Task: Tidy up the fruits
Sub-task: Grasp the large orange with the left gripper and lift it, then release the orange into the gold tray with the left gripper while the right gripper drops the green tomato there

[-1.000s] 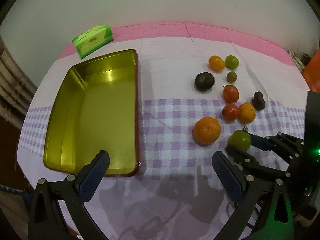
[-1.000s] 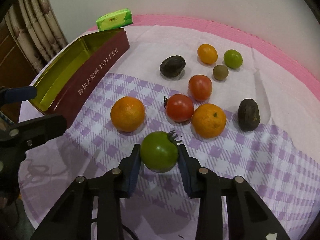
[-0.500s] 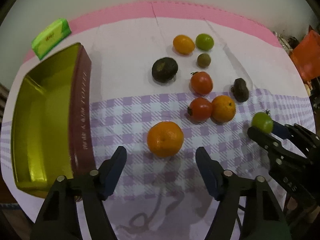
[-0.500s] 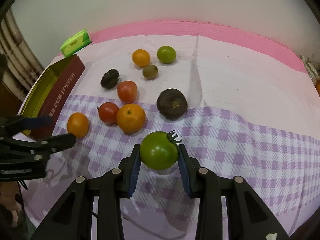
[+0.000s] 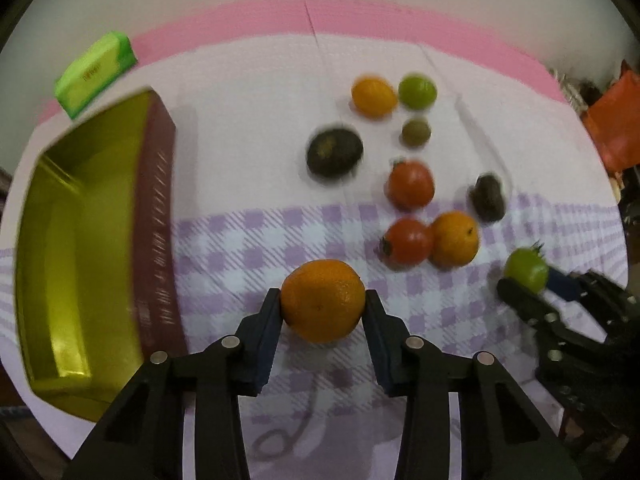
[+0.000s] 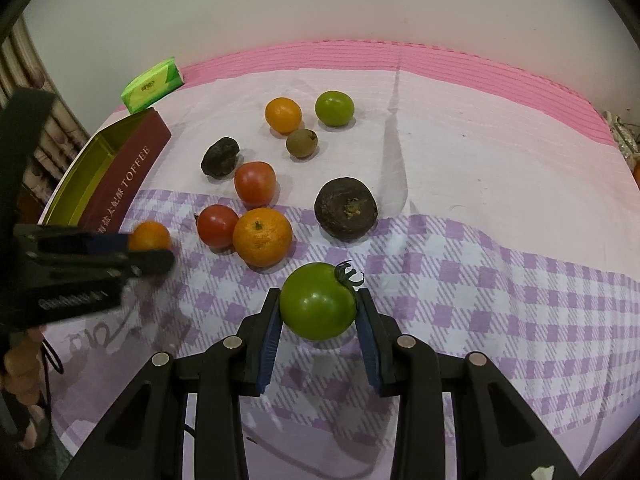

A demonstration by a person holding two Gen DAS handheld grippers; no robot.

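Fingers (image 5: 272, 316) of our left gripper (image 5: 322, 320) clamp an orange (image 5: 322, 300) above the bench (image 5: 248, 168), beside the tin (image 5: 80, 240). Right view: our right gripper (image 6: 318, 320) clamps a green tomato (image 6: 317, 306); other fruits lie behind.

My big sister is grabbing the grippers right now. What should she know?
Left hand-held gripper: shut on the large round orange.
Right hand-held gripper: shut on the green tomato.
The gold-lined maroon toffee tin at the table's left shows no fruit inside.
Eight fruits lie on the cloth: two red tomatoes, two oranges, a lime, a small brown fruit, two dark ones.
Done: two fruits gripped. Left: probably put all the fruit in the tin.
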